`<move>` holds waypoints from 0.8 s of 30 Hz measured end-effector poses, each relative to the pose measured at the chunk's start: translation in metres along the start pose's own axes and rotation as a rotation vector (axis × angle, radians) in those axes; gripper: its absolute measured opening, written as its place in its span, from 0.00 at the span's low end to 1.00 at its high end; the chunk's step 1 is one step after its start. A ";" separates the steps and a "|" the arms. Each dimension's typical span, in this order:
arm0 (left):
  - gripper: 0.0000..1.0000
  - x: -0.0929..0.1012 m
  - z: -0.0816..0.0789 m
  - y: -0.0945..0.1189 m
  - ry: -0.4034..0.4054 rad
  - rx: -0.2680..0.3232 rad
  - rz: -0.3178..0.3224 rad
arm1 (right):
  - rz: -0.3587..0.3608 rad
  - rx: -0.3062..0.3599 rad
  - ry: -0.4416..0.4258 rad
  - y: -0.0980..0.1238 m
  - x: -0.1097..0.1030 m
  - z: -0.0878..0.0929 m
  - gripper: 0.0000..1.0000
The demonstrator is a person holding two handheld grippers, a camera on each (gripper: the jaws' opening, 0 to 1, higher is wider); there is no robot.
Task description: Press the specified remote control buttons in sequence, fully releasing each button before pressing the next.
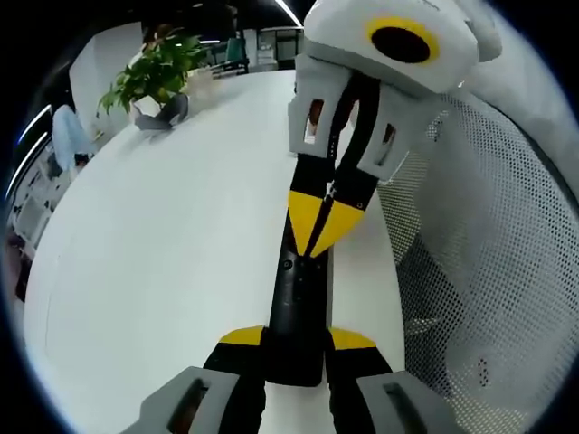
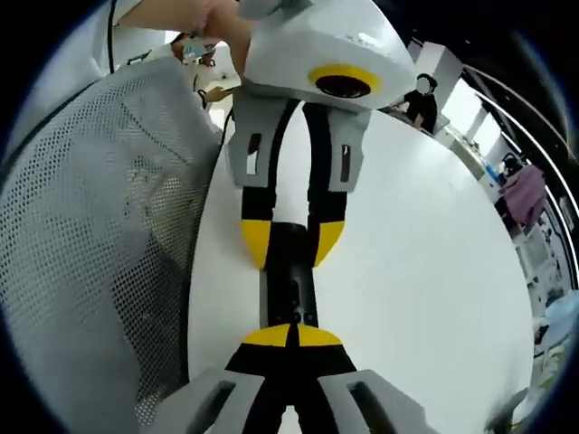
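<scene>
While the black remote control (image 1: 298, 307) lies lengthwise on the white counter (image 1: 163, 253) in the lower middle of the left gripper view, the left gripper (image 1: 297, 342) has its yellow-tipped jaws clamped on the remote's near end, one jaw on each long side. From the top of that view the right gripper (image 1: 321, 237) reaches down, its jaws pressed together into a single yellow point that touches the remote's upper face. In the right gripper view the remote (image 2: 291, 289) runs up the centre, the right gripper (image 2: 291, 336) at the bottom with its jaws together on the remote's face, and the left gripper (image 2: 291, 242) above, gripping the far end. A white mesh chair back (image 1: 488, 244) fills the right of the left gripper view. A potted plant (image 1: 154, 77) stands at upper left.
</scene>
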State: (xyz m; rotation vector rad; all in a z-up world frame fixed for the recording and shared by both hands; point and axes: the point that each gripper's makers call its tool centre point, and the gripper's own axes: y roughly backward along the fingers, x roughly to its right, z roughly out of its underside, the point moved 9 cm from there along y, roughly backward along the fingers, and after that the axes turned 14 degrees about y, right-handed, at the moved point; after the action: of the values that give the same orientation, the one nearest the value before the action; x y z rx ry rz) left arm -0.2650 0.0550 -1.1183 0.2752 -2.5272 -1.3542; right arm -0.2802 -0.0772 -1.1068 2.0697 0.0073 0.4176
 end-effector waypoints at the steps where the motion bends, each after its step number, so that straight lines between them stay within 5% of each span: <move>1: 0.24 0.000 0.000 0.000 -0.002 -0.003 0.000 | -0.009 -0.001 -0.003 0.000 0.001 0.000 0.00; 17: 0.24 -0.001 -0.002 -0.001 -0.021 -0.015 0.007 | -0.101 -0.051 -0.157 -0.003 0.011 0.005 0.00; 21: 0.24 -0.001 -0.002 -0.002 -0.031 -0.018 0.007 | -0.115 0.019 -0.252 -0.001 0.010 0.011 0.00; 24: 0.24 -0.001 -0.003 -0.002 -0.031 -0.021 0.006 | -0.128 0.080 -0.236 0.002 0.010 0.017 0.00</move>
State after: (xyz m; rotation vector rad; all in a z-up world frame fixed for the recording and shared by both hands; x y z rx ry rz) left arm -0.2634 0.0522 -1.1183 0.2435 -2.5352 -1.3927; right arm -0.2660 -0.0904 -1.1102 2.1718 0.0156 0.0946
